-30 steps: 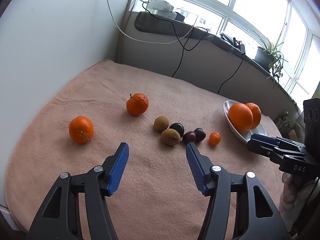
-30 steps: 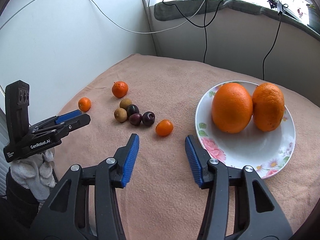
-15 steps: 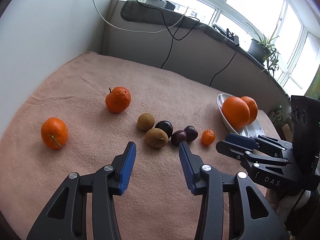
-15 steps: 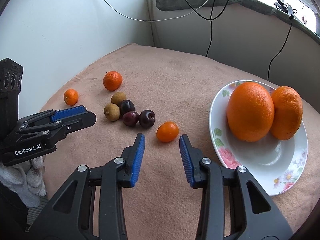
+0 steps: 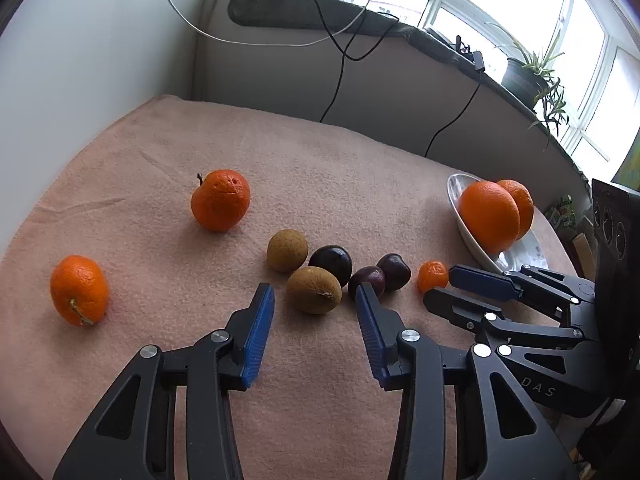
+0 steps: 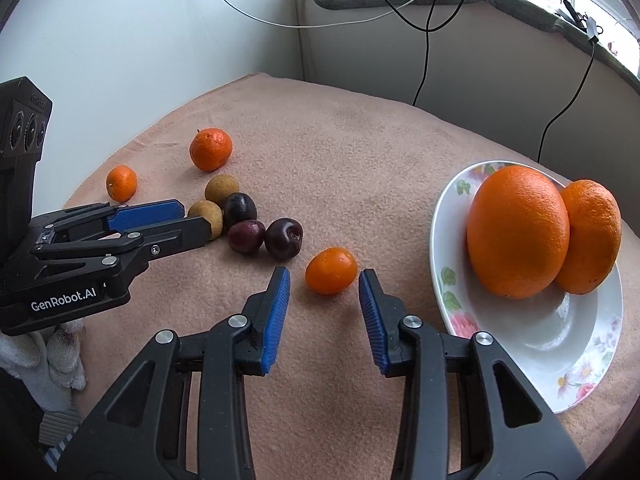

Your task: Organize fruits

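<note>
Both grippers have come down toward the fruit, jaws just narrowing, nothing between them yet. My right gripper (image 6: 323,274) is spread, framing the small orange (image 6: 331,271) just past its tips, left of the plate (image 6: 452,216). My left gripper (image 5: 314,290) is spread before the kiwi (image 5: 314,289), long axis crosswise. Right looks closer to gripping.

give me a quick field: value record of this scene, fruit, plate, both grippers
surface: peach blanket
plate: floral plate, right side, holding two large oranges
loose citrus: two mandarins at left, one small kumquat
cluster: two brown fruits, three dark plums, bunched together
left gripper: open, just been closing, aimed at nearer brown fruit
right gripper: open, just been closing, kumquat just ahead, not gripped
</note>
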`<control>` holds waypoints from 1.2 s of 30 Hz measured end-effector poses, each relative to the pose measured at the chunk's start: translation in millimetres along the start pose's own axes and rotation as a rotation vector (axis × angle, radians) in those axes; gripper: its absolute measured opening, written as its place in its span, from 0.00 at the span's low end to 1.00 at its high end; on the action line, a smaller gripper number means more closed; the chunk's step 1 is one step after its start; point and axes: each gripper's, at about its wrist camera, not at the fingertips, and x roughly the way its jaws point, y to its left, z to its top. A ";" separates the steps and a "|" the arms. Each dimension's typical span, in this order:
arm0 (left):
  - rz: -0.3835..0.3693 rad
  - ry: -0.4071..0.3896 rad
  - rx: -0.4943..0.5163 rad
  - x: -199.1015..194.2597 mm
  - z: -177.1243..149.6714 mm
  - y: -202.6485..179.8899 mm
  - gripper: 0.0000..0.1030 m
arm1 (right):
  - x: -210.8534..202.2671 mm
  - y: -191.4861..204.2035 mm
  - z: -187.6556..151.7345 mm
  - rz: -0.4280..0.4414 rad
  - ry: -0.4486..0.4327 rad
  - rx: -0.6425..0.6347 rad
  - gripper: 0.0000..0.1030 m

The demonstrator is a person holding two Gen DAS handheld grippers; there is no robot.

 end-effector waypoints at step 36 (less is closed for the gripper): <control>-0.046 -0.014 -0.041 -11.4 -1.3 -3.5 0.28 | -21.9 -4.1 -3.1 0.036 -0.047 0.011 0.27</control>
